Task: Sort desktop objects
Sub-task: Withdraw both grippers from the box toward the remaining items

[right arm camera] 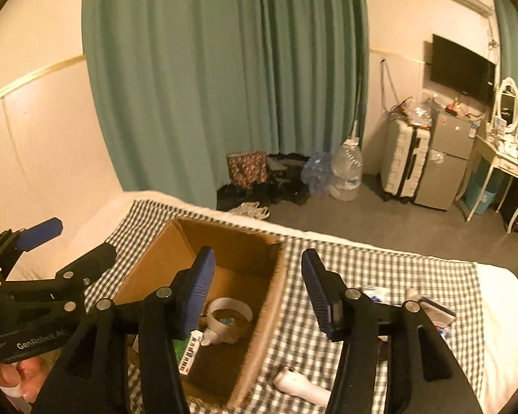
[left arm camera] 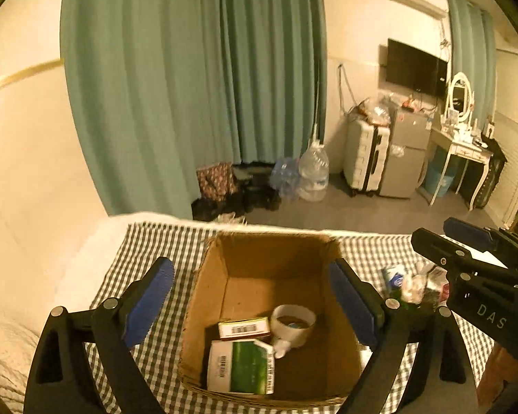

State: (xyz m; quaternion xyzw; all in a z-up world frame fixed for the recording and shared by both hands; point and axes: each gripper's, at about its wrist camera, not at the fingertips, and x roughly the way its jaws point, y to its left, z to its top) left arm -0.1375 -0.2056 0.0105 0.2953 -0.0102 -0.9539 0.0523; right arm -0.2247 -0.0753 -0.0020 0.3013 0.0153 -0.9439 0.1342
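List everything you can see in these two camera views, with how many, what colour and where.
cardboard box: 1, brown, open, on the checked cloth
tape roll: 1, white, inside the box
green-and-white carton: 1, inside the box, near end
small barcoded carton: 1, white, inside the box
white bottle: 1, lying on the cloth outside the box
small packets: several, mixed colours, on the cloth beyond the box; count unclear
checked cloth: 1, green-white, over the bed
curtain: teal, behind
suitcase: 1, white, by the wall
left gripper: open, above the box
right gripper: open, over the box edge
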